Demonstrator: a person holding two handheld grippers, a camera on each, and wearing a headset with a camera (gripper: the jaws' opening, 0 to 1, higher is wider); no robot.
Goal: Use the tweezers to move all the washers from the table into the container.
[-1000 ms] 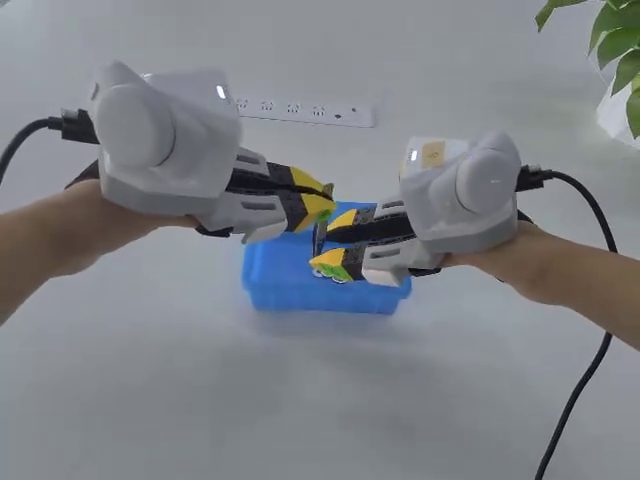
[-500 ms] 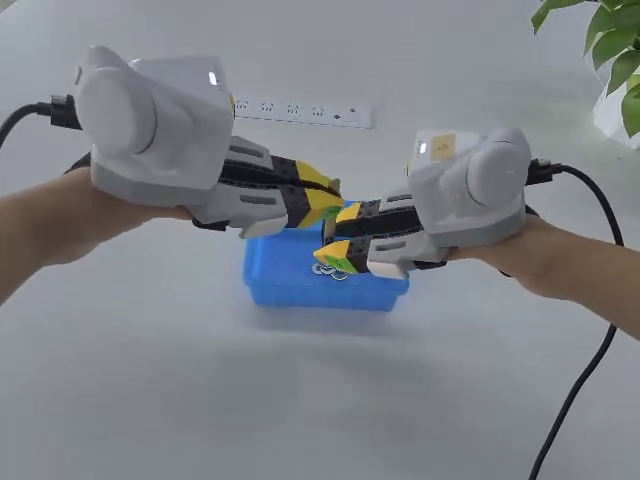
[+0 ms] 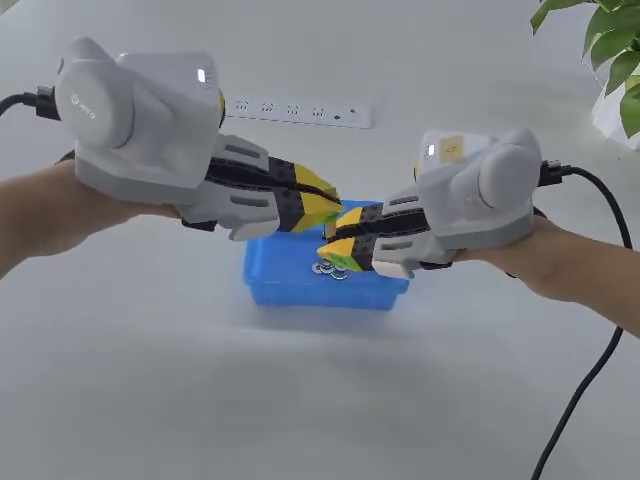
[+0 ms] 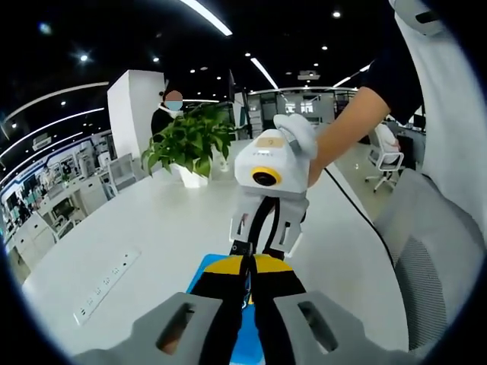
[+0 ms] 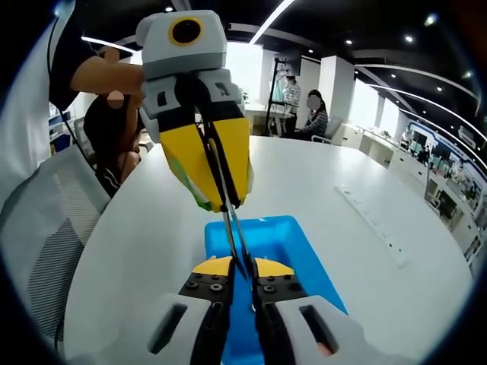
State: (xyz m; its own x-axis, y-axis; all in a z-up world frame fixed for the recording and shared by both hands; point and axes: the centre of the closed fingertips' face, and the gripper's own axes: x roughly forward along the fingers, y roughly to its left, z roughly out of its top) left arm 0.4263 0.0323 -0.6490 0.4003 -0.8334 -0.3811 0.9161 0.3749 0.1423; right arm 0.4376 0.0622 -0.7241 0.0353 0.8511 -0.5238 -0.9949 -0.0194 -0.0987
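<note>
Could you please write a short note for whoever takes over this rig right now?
The left gripper is shut on the upper end of the tweezers.
The right gripper seems shut on their lower end.
Both hang over the blue container.
Done: several washers lie in the container.
Left: check the table for stray washers and move any in.

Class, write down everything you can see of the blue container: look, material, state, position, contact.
The blue container is a shallow, open-topped rectangular tray, plastic by its look, with low walls. It sits flat on the pale table. A few small metal washers lie inside near its front wall. The left gripper and right gripper hang above it, hiding part of the inside.
</note>
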